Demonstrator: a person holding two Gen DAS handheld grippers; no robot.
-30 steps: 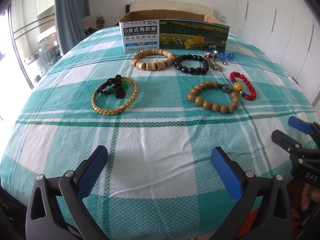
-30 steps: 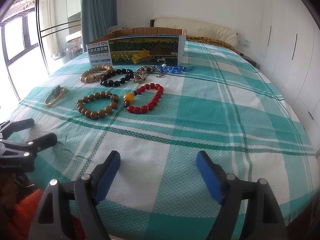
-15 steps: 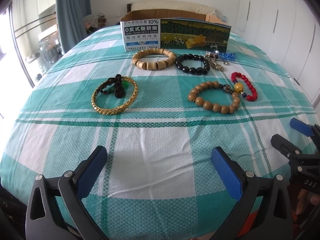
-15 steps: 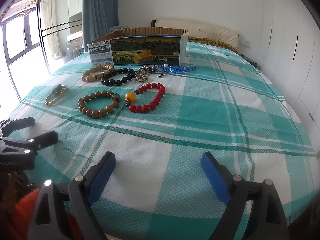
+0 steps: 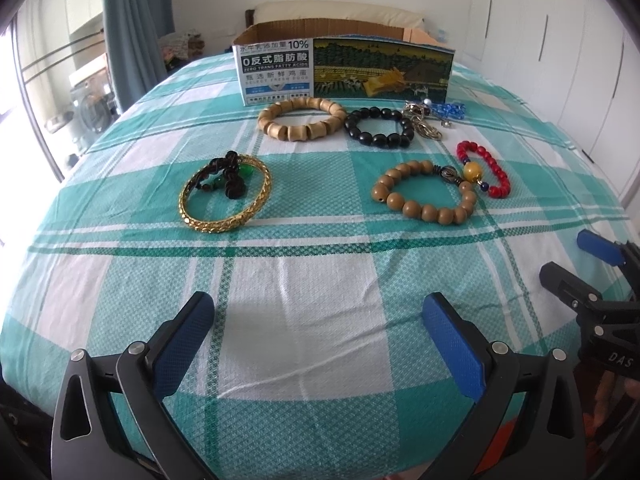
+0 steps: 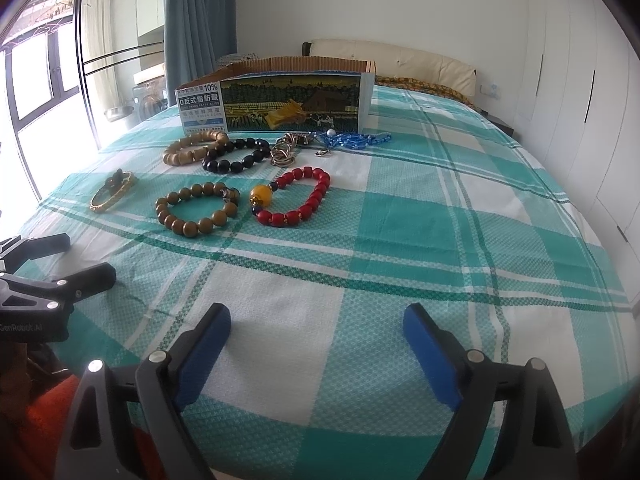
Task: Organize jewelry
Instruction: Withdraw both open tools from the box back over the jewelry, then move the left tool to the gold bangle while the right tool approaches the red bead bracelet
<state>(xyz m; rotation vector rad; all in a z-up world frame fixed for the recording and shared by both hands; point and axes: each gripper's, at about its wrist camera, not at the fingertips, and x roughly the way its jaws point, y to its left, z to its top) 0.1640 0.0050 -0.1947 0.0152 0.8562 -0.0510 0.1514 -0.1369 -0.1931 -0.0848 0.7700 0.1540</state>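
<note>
- Against the earlier frames, the right gripper (image 6: 316,344) had spread its blue pads further apart; neither hand had shifted, and no piece of jewelry had changed place on the bed (image 5: 320,320).
- Both claws were empty and apart: the left gripper (image 5: 320,336) stood wide over the bed's near edge, and the right one hung just beside it, equally wide, with only checked cloth between the pads.
- All the jewelry lay ahead of the claws, toward the cardboard box (image 5: 344,68) near the far end of the bed.
- The gold bangle (image 5: 225,194), with a dark beaded piece across it, lay flat ahead and left of the left gripper, closest to that hand.
- The brown bead bracelet (image 6: 198,208) and the red bead bracelet (image 6: 298,196) lay ahead and left of the right gripper, touching or almost touching; the red loop's long axis ran slantwise toward the box.
- The tan bracelet (image 5: 302,119), the black bead bracelet (image 5: 379,126) and a metal and blue tangle sat just before the box.
- My judgement: the task had not yet begun, and the left hand was better placed for the bangle.
</note>
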